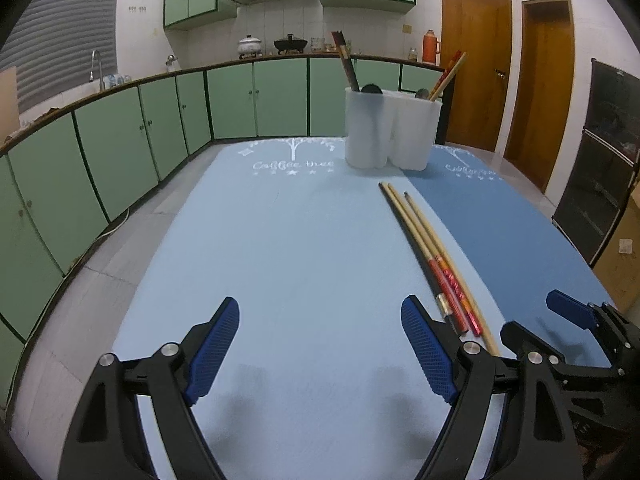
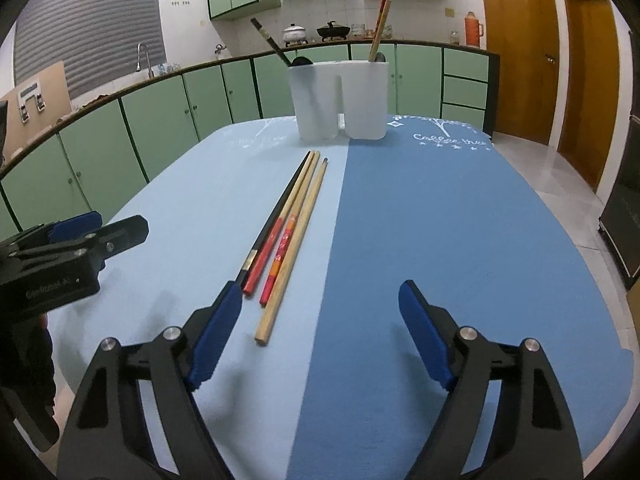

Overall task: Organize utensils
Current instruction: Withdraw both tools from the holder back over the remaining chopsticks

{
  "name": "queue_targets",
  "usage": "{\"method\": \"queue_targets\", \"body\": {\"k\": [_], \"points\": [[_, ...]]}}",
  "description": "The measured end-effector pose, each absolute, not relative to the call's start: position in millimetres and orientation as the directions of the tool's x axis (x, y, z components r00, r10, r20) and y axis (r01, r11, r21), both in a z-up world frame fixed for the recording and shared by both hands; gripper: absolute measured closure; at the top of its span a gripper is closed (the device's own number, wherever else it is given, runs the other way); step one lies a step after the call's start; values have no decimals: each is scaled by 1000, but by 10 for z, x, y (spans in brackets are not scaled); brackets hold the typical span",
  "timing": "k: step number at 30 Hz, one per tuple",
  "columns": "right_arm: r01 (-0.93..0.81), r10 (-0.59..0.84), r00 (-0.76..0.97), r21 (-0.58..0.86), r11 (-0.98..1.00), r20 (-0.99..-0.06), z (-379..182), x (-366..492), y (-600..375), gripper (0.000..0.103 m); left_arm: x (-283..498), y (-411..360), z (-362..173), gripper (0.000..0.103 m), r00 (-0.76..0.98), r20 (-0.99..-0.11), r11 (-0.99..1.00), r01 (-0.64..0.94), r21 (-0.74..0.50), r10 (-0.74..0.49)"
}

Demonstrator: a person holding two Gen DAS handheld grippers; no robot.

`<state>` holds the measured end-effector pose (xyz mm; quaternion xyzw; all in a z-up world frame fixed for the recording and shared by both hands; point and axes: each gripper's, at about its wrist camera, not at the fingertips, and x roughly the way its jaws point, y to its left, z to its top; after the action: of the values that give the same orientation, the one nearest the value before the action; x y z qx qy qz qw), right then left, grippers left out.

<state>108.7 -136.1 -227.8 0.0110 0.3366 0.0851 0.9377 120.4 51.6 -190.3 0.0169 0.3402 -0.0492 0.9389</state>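
Both grippers hover low over the table with jaws spread wide and nothing between them: the left gripper [image 1: 320, 344] faces bare pale-blue cloth, and the right gripper [image 2: 320, 332] straddles the seam where the pale tablecloth [image 1: 280, 240] meets the darker blue half [image 2: 440, 240]. Just outside the left gripper's right jaw, and just inside the right gripper's left jaw, lie the loose chopsticks [image 2: 288, 232], four as far as I can tell: a black one [image 2: 276, 216], two with red-painted handles [image 2: 280, 248] and a plain wooden one [image 2: 296, 248], packed side by side and touching, their thick ends toward the jaws and their tips toward the holder. They look light, stiff and slim, probably slick where lacquered, and they lie flat on cloth, so a pinch across the thick handle end seems the surest hold; because they lie so close, taking one alone may drag its neighbours, and a round stick could roll out of the pads. Straight ahead of both sets of jaws, well beyond the tips, stands the white two-compartment holder [image 2: 340, 100], already carrying dark chopsticks [image 2: 272, 42] and a spoon in its left compartment and a red-and-wood pair [image 2: 380, 28] in its right. Those upright sticks could get in the way of an insertion from above, and the empty-looking plastic holder may tip if knocked.
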Motion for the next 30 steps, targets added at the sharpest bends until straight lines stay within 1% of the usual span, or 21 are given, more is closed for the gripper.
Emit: {"method": "queue_targets", "body": {"k": [2, 8, 19, 24, 25, 27, 29, 30], "points": [[-150, 162, 752, 73, 986, -639, -2313, 1086, -1331, 29, 1184, 532, -1939, 21, 758, -647, 995, 101, -3, -79], [-150, 153, 732, 61, 987, -664, -2370, 1098, -1296, 40, 1119, 620, -2040, 21, 742, -667, 996, 86, -4, -67], [-162, 136, 741, 21, 987, -658, -2399, 1094, -1221, 54, 1059, 719, -2135, 21, 725, -686, 997, 75, -10, -61], [-161, 123, 748, 0, 987, -652, -2418, 1096, -1213, 63, 1052, 697, -2163, 21, 721, -690, 997, 76, -20, -69], [-164, 127, 747, 4, 986, -652, -2420, 1098, -1219, 65, 1050, 691, -2166, 21, 720, -690, 997, 78, -23, -72], [-172, 134, 746, 6, 985, -653, -2416, 1103, -1223, 77, 1043, 672, -2168, 21, 720, -690, 996, 83, -23, -76], [-171, 135, 745, 8, 985, -654, -2413, 1115, -1237, 84, 1039, 643, -2161, 21, 722, -687, 996, 91, -23, -82], [-171, 139, 742, 16, 985, -656, -2410, 1130, -1259, 90, 1037, 629, -2163, 21, 722, -687, 995, 94, -24, -84]]}}
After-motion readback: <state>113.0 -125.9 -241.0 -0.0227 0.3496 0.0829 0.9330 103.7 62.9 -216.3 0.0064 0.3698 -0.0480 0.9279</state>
